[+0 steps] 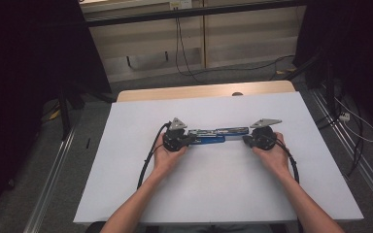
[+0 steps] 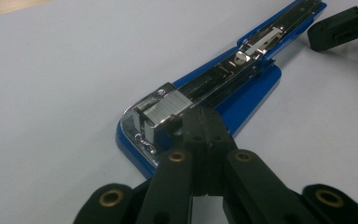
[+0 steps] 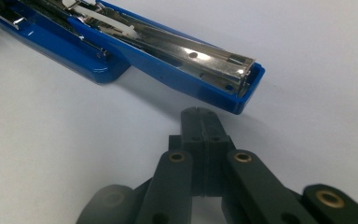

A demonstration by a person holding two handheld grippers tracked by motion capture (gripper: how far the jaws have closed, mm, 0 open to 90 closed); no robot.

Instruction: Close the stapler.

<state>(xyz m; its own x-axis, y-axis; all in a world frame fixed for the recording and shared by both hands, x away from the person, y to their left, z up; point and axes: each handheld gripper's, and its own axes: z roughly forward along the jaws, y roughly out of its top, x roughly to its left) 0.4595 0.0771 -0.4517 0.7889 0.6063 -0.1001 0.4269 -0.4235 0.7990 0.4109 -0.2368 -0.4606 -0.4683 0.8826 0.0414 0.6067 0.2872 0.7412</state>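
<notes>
The blue stapler (image 1: 213, 135) lies swung open flat mid-table on the white sheet (image 1: 126, 184). Its base is pinned by the closed left gripper (image 2: 204, 122); the closed, empty right gripper (image 3: 200, 122) is best nudged gently against the top arm.

A blue stapler (image 1: 212, 135), swung open end to end, lay across the middle of the white table (image 1: 126, 194) and was the one obstacle on it, barring the straight line between the left gripper (image 1: 190, 140) and the right gripper (image 1: 246, 141). The left gripper's closed jaws pressed against the stapler's metal head, while the right gripper's closed jaws sat just short of the far blue end, with a narrow strip of bare table between. Wide bare surface lay open on the near side, the far side and out to both edges.
</notes>
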